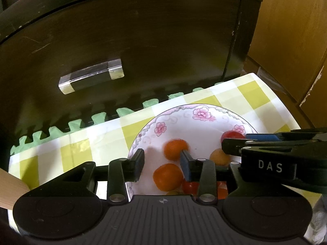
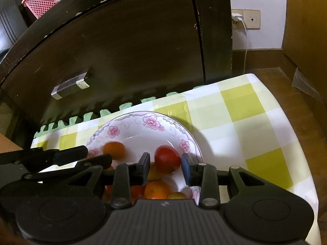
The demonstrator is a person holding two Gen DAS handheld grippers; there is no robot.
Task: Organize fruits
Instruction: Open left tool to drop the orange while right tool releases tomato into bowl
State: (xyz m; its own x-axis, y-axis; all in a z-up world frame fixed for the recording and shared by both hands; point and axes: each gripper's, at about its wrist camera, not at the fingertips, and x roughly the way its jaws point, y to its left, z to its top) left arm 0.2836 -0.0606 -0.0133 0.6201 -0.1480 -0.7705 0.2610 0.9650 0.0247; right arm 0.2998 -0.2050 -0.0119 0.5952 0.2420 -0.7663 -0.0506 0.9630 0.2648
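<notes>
Your left gripper (image 1: 163, 164) fingers stand wide apart and empty over the floral plate (image 1: 179, 110), an orange fruit (image 1: 168, 176) between them below. Your right gripper (image 2: 166, 168) fingers are spread either side of a red fruit (image 2: 167, 158); whether they touch it, you cannot tell.

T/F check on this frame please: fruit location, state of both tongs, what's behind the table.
1. All the fruit sits in the floral plate. True.
2. The right tongs are clamped shut on the red fruit. False: the jaws stand open, the red fruit between them, no contact visible.
3. The left tongs are open and hold nothing. True.
4. The tablecloth is plain blue. False: yellow-green and white checks.
5. A dark cabinet stands behind the table. True.
</notes>
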